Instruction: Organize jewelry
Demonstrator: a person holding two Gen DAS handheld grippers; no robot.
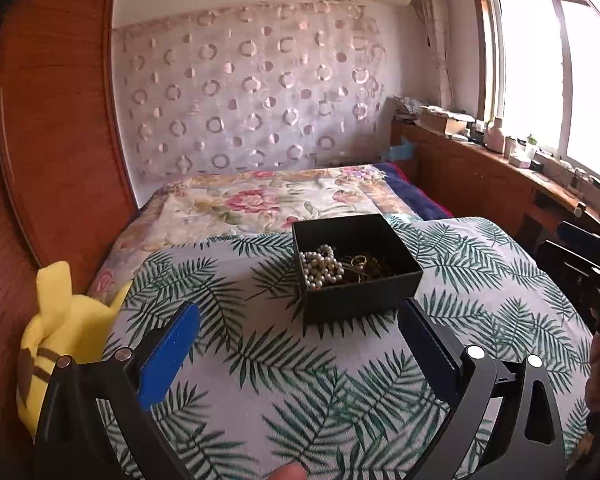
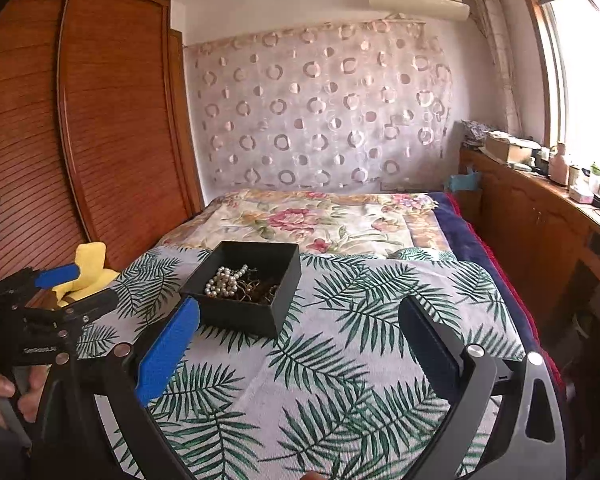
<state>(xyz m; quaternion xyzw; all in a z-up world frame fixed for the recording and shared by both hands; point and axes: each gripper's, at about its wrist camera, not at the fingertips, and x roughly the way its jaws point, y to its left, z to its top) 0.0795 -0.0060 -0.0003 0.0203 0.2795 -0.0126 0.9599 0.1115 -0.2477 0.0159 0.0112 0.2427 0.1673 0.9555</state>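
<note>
Both of my grippers are spread wide with nothing between the fingers. The left gripper [image 1: 300, 344] sits just short of the black box [image 1: 356, 268], and the right gripper [image 2: 300, 344] hangs a little to the box's right, over the leaf-print cloth [image 2: 340, 360]. The box stands open on that cloth near its far edge, where the flowered bedspread [image 1: 260, 200] begins. Inside lie a heap of pearl beads [image 1: 322, 266] on the left and a tangle of dark, gold-toned pieces [image 1: 366, 266] to the right.

I see no loose jewelry on the cloth, so I judge that I am at the end of the gathering, or between steps with everything in the box. If more sorting is wanted, my next move would be to reach down into the box, and the chains look tangled enough to call for a fine pinch on one strand.

The left view shows a gold ring [image 1: 359, 260] among the chains, and my right gripper at the far right edge. The right view shows my left hand [image 2: 4, 394] on its handle, and the yellow plush toy [image 2: 88, 270] beyond it.
</note>
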